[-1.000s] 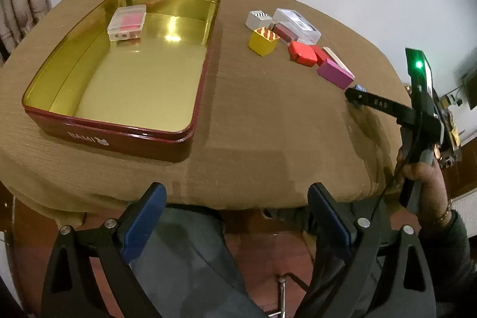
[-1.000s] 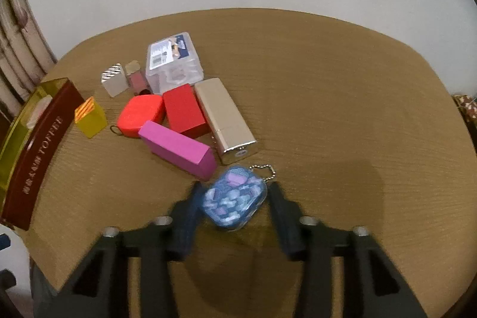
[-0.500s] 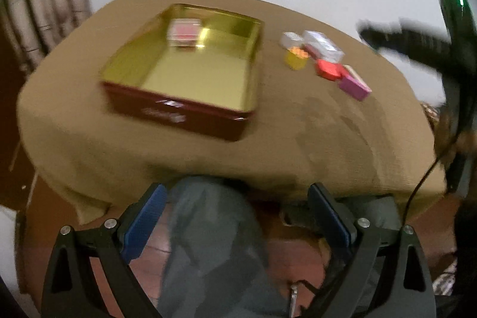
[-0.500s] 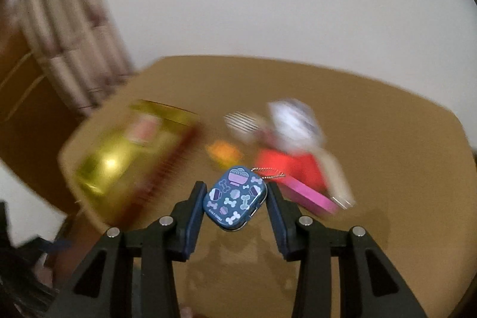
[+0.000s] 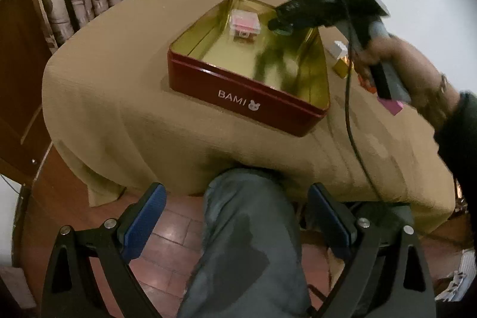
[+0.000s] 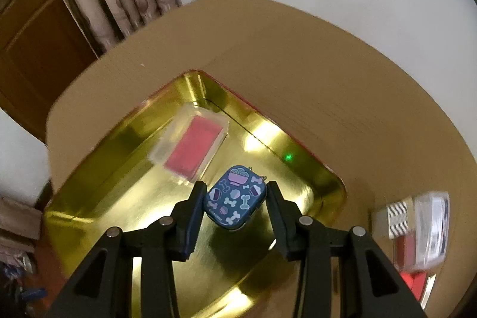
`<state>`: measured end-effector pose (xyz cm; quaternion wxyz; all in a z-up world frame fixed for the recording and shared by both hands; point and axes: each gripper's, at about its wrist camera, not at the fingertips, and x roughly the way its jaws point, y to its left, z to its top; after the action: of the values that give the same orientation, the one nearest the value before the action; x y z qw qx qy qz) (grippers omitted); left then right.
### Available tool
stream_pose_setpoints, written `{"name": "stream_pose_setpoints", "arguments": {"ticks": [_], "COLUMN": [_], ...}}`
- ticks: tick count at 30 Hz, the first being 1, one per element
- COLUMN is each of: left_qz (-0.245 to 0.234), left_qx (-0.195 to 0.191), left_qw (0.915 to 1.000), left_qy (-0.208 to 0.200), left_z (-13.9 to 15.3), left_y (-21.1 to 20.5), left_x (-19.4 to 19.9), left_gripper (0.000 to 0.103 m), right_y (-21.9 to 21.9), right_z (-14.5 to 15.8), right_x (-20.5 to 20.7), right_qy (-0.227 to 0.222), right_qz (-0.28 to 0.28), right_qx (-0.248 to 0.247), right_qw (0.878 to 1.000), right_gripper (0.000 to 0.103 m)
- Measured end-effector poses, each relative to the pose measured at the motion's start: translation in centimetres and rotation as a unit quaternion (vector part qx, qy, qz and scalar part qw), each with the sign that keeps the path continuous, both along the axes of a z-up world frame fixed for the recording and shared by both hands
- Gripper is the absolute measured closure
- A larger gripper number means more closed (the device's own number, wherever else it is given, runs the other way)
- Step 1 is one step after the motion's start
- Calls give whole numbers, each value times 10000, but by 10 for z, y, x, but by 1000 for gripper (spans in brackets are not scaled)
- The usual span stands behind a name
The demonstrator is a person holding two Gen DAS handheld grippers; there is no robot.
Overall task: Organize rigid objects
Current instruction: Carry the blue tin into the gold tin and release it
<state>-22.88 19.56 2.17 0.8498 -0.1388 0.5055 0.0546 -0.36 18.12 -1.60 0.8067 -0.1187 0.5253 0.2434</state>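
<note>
Dark-blue rounded tin with bone prints [image 6: 235,196] sits clamped between the right gripper's [image 6: 237,206] pads, held above the gold floor of the red-walled rectangular tin tray [image 5: 268,103], near its far right corner. A clear plastic case with a pink insert [image 6: 190,146] lies by the far wall; most of the floor is bare. The left gripper [image 5: 237,216] hangs spread wide and empty off the brown-clothed table's [image 5: 125,97] near edge.

Indoor light is dim and warm. Bright glare patches sit on the gold floor of the tin [image 6: 125,198], beside a green reflected dot. Both fisheye views bend strongly and darken at the corners. The small boxes [image 6: 417,228] at the right-wrist edge smear with blur.
</note>
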Motion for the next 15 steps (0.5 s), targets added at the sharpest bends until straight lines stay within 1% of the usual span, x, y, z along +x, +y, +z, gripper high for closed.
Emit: {"name": "stream_pose_setpoints", "arguments": {"ticks": [4,5,7,8,10,11,12,13,15], "left_qz": [-121,-136,-179,-201,-175,-161,-141,-146,-143], "left_qx": [62,72,104,109,94,76,67,70,78], "left_qw": [9998,9998,9996,9995,9995,9996,9996,9996,9996], "left_qy": [125,157,202,217,239,237,238,236,217], "left_z": [-7,-8,-11,-12,-13,-13,-13,-13,-11], "left_y": [-4,-5,-5,-3,-3,-3,-3,-1,-2], "left_x": [3,4,5,5,3,3,2,3,2], "left_gripper": [9,9,9,9,9,9,9,9,9], "right_y": [15,16,21,24,26,25,22,18,-2], "right_z": [-13,-12,-16,-15,-13,-9,-5,-3,16], "right_x": [16,8,10,12,12,10,8,10,-3], "right_qy": [155,207,389,412,294,194,105,32,-241], "right_qz": [60,76,144,115,64,36,11,14,-37], "right_qx": [-197,-194,-80,-32,-21,-1,82,251,695], "right_qw": [9997,9996,9991,9991,9995,9998,9999,9997,9973], "right_gripper": [62,61,61,61,60,57,56,56,55]}}
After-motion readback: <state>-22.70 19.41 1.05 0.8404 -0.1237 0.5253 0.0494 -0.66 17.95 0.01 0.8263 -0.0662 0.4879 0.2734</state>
